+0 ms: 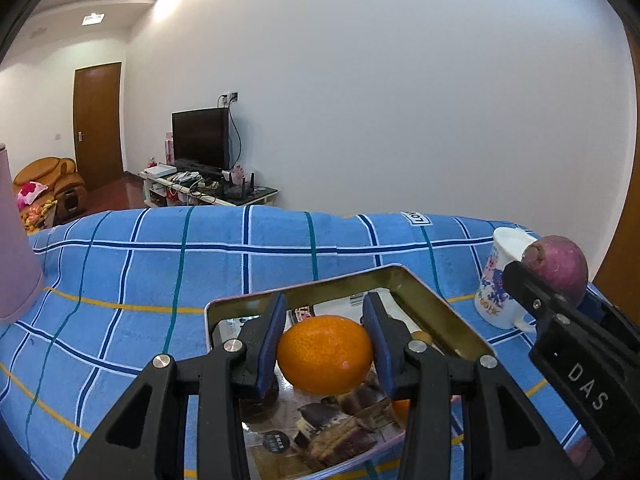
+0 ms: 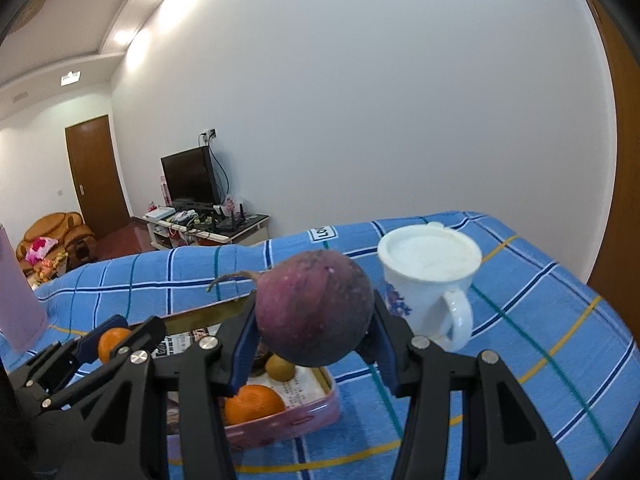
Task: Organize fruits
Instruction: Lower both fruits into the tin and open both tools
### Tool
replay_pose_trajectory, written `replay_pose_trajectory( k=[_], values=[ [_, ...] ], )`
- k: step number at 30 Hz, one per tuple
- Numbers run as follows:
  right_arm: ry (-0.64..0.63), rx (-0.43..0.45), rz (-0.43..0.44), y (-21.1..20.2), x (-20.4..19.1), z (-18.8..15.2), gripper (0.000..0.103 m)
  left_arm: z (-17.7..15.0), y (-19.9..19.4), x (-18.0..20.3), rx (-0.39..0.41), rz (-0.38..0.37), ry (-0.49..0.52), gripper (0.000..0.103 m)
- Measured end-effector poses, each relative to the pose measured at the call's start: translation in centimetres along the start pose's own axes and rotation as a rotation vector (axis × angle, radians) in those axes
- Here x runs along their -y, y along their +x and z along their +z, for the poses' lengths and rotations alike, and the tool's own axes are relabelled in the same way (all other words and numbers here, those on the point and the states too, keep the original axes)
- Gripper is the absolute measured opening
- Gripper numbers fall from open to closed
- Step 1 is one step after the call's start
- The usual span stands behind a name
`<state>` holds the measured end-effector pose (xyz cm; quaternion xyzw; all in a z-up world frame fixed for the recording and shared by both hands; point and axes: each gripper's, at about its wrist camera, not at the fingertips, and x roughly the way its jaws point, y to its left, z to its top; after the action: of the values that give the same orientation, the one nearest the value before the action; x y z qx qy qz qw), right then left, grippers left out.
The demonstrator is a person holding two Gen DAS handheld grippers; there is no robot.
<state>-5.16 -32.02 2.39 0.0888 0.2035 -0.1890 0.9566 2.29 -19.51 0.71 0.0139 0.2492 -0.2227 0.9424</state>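
Gripping an orange (image 1: 326, 354), the left gripper (image 1: 326, 344) hides the tin (image 1: 440, 312); only the right view shows the right gripper (image 2: 316, 340) clamping a purple fruit (image 2: 316, 308).

Counted: two oranges, first (image 1: 325, 354), second (image 2: 253, 404); one purple round fruit (image 2: 314, 306); one small brown fruit (image 2: 280, 367); one pink tin (image 2: 296, 420); one white mug (image 2: 430, 280); two grippers, left (image 1: 326, 320), right (image 2: 316, 320).
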Motion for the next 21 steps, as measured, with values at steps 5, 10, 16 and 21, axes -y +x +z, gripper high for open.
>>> replay_pose_trajectory(
  k=[5,10,16,21],
  values=[
    [-0.003,-0.036,0.023,1.1,-0.3,-0.4,0.053,0.1,0.3,-0.1,0.0,0.004,0.009,0.042],
    [-0.045,-0.048,0.028,2.1,-1.4,1.0,0.053,0.7,1.0,-1.2,-0.016,0.032,-0.021,0.042],
    [-0.016,-0.089,0.05,5.1,-2.5,1.8,0.053,1.0,2.6,-2.1,-0.063,0.033,-0.038,0.042],
    [-0.035,-0.116,0.048,6.8,-3.4,1.3,0.053,0.9,3.7,-2.4,-0.093,0.045,-0.034,0.042]
  ],
)
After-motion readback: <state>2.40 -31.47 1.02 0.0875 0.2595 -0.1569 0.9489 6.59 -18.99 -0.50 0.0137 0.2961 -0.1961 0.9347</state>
